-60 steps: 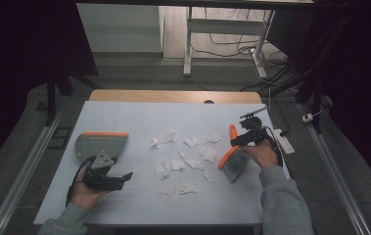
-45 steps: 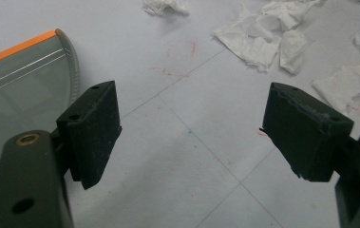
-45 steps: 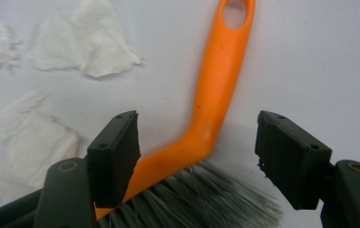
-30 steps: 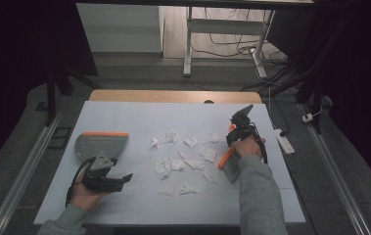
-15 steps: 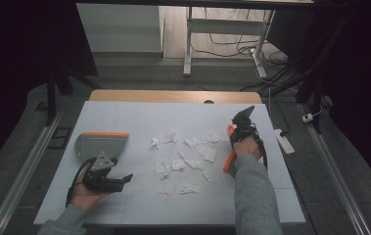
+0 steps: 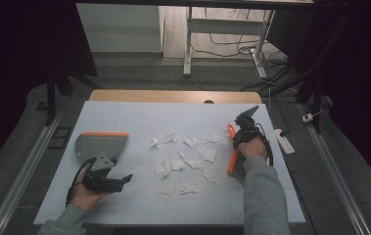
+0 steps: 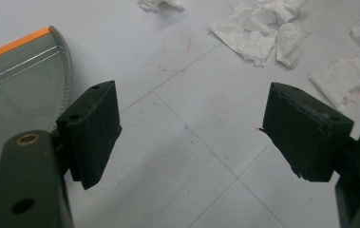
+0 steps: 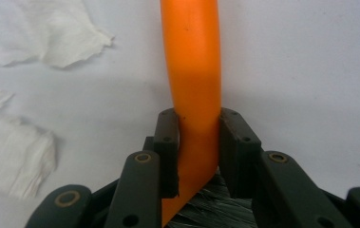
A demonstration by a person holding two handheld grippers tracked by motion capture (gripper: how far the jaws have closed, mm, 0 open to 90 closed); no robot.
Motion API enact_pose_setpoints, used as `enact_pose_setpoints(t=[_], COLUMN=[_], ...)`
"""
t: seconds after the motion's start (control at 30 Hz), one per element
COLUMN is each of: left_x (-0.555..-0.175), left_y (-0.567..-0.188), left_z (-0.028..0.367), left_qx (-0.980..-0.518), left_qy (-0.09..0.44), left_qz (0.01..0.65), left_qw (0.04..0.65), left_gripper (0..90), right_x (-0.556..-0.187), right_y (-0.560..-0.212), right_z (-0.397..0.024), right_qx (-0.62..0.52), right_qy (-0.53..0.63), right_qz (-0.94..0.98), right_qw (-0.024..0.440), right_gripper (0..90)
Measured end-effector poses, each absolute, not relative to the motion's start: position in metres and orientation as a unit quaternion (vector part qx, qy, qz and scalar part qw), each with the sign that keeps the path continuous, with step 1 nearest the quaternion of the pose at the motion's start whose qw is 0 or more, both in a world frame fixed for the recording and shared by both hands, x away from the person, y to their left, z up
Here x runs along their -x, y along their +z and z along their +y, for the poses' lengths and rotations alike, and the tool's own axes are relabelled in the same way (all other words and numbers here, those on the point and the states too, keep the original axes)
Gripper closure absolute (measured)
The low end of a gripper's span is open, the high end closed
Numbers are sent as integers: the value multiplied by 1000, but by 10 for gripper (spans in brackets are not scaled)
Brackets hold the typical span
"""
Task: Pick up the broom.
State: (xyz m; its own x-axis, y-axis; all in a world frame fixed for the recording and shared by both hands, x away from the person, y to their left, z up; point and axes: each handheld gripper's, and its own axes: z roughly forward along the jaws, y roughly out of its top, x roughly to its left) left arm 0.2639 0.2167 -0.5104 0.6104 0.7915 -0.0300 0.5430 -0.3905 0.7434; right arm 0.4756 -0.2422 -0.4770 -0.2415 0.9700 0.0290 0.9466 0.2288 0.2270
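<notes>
- The bench (image 6: pixel 139 115), a pale surface with a wooden far edge, is taken in whole from the high view; the floor, rails and cables around it are seen there as well.
- The dustpan (image 6: pixel 101 145), grey with an orange lip, is seen lying flat on the bench's left half. In the left gripper view its ribbed rim and orange edge (image 7: pixel 23 80) are shown close up, just beside one pad.
- The scraps of torn white tissue (image 6: pixel 185 156) are seen scattered over the middle of the bench, between the two hands. Their ragged edges (image 7: pixel 263 28) are made out only in the gripper views.
- The left tool (image 6: pixel 124 180) is held low at the near left of the bench, near the dustpan. In its own view the jaws are seen standing wide apart with bare bench between them, nothing being gripped.
- The brush (image 6: pixel 232 155), orange-handled, is seen at the right of the tissue, beside the person's right hand (image 6: pixel 252 147). Its dark bristles (image 8: pixel 215 211) are revealed only in the right gripper view.
- The right tool (image 8: pixel 197 156) is shown there clamped on the brush handle, both pads pressed against it; its jaws have just been closing onto it.
</notes>
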Motion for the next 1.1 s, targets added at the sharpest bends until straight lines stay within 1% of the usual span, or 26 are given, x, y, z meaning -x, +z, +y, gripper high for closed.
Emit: enact_pose_setpoints(t=[0.23,0.37,0.6,0.83,1.1], left_x=[-264,-264,-264,-265,-265], left_y=[-511,-511,-511,-512,-512], left_z=[217,216,216,217,216], left_qx=[-817,-818,-818,-818,-818], left_qy=[169,171,172,172,172], left_qz=[409,409,409,409,409], left_qw=[371,367,366,366,365], left_gripper=[209,209,208,208,209], right_x=[-465,-449,-430,-417,-403], right_y=[-464,-450,-433,-430,-429], right_z=[-258,-265,-265,-267,-266], right_qx=[-591,-578,-552,-544,-528], right_qy=[138,195,258,318,364], right_qz=[793,792,793,776,767], right_qw=[47,30,32,17,10], right_gripper=[705,705,705,705,704])
